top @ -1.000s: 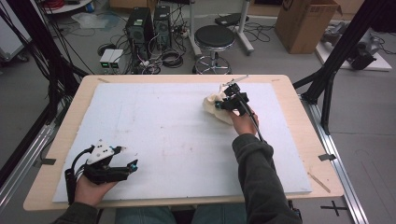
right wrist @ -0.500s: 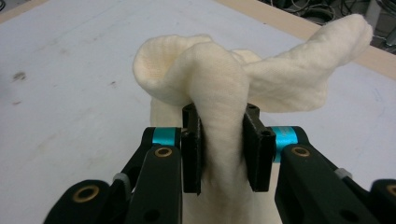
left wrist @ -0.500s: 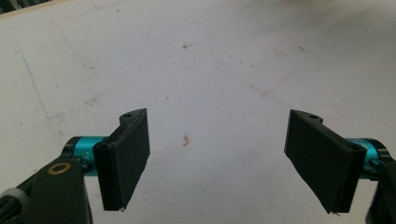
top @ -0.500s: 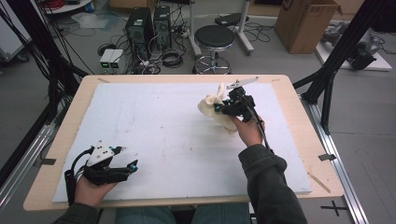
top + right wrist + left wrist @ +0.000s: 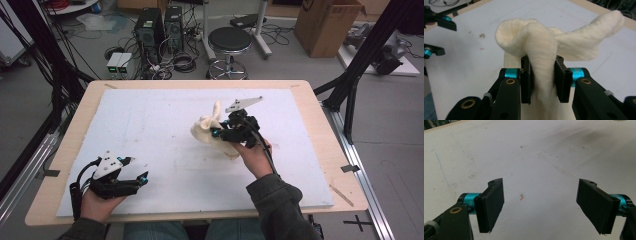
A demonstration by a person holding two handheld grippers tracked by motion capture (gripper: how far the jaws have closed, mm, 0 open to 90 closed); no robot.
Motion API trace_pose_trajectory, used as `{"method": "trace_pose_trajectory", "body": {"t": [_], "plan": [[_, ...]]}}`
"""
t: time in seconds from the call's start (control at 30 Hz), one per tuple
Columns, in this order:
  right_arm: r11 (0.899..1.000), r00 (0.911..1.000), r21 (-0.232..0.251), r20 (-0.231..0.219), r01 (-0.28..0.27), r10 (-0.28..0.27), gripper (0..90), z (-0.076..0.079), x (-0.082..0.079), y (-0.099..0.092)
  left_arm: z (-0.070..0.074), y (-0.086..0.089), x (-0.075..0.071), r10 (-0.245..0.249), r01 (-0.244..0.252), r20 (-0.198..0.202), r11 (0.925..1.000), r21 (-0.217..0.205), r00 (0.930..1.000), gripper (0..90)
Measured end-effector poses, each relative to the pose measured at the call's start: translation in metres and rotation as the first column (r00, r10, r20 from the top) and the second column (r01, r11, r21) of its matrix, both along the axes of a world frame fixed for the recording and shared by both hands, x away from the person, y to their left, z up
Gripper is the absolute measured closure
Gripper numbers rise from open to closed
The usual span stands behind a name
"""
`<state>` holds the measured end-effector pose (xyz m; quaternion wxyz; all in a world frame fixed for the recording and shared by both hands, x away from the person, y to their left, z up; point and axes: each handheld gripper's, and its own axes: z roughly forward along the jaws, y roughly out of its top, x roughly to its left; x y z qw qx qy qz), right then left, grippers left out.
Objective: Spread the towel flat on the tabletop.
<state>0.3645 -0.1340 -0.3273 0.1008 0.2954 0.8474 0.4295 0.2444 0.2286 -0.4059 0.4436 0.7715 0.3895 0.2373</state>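
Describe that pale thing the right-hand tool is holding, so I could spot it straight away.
Look at the white sheet covering the wooden table, right of its middle. There the right gripper pinches a cream cloth, bunched and soft, one floppy end sticking up. Nothing else on the sheet is soft or cream; the left gripper is hard and black.

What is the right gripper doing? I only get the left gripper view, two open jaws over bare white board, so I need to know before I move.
Observer: The right gripper is shut on a cream cloth, its jaws pinching a bunched fold.
Operator: Is the cloth off the board?
Observer: Partly at least. In the high view the cloth hangs bunched from the jaws above the white board; I cannot tell whether its lower end touches.
Operator: And where am I relative to it?
Observer: The left gripper sits near the board's front left corner, well apart from the cloth.
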Motion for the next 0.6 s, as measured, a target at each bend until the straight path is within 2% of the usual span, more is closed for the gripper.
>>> {"method": "trace_pose_trajectory", "body": {"t": [0.07,0.27,0.37,0.47,0.6], "plan": [[1.0,0.9999,-0.007,0.002,-0.016,0.016,70.0,-0.005,-0.002,0.01,0.0,0.0,0.0,-0.001,0.001,0.001,1.0,0.003,1.0,22.7],[0.997,0.9969,-0.032,-0.049,-0.063,0.061,69.7,-0.026,-0.002,0.042,0.0,0.0,0.0,-0.004,0.004,0.0,1.0,0.001,1.0,22.7],[0.997,0.9959,-0.038,-0.063,-0.068,0.066,69.7,-0.033,0.0,0.052,0.0,0.0,0.0,-0.006,0.006,-0.001,1.0,0.002,1.0,22.7],[0.996,0.9957,-0.059,-0.068,-0.068,0.064,69.2,-0.049,0.003,0.069,0.0,0.0,0.001,-0.006,0.006,0.0,1.0,0.002,1.0,22.7],[0.994,0.9932,-0.093,-0.107,-0.057,0.047,68.1,-0.067,0.009,0.082,-0.001,0.0,0.002,-0.004,0.004,-0.007,1.0,0.003,1.0,22.7]]}}
